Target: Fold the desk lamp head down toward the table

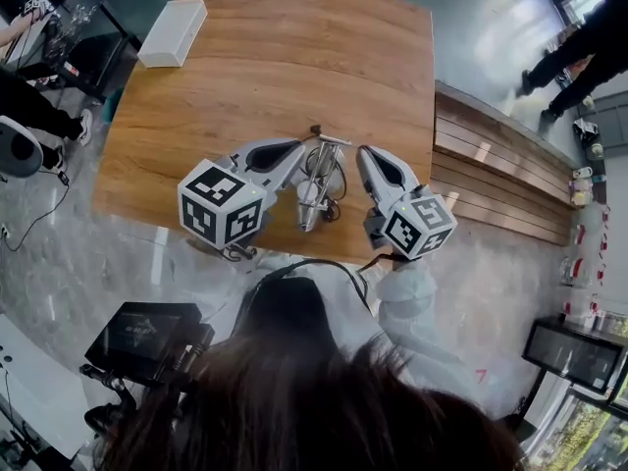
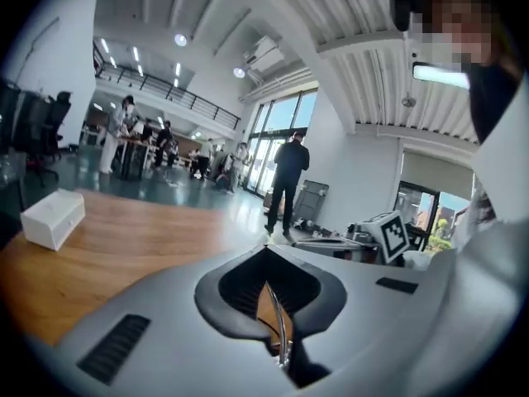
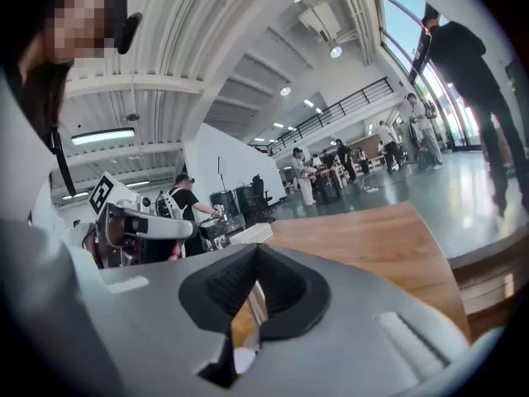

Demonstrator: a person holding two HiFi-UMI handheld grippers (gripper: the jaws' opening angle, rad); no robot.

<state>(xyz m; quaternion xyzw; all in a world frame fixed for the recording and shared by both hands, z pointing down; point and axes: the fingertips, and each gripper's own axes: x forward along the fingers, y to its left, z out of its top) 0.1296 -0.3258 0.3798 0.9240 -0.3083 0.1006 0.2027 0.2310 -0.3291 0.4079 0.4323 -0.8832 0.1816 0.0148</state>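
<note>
A silver desk lamp (image 1: 316,186) stands low on the wooden table (image 1: 285,57) near its front edge, with a dark cable curling around its base. My left gripper (image 1: 297,151) is just left of the lamp, and its jaws are shut with nothing between them. My right gripper (image 1: 367,157) is just right of the lamp, also shut and empty. In the left gripper view the closed jaws (image 2: 269,263) point across the table. In the right gripper view the closed jaws (image 3: 254,259) sit below a silver lamp bar (image 3: 153,226) at the left.
A white box (image 1: 173,32) lies at the table's far left corner. A wooden bench (image 1: 500,175) runs along the table's right side. A dark monitor (image 1: 147,337) stands on the floor at lower left. People stand around the hall.
</note>
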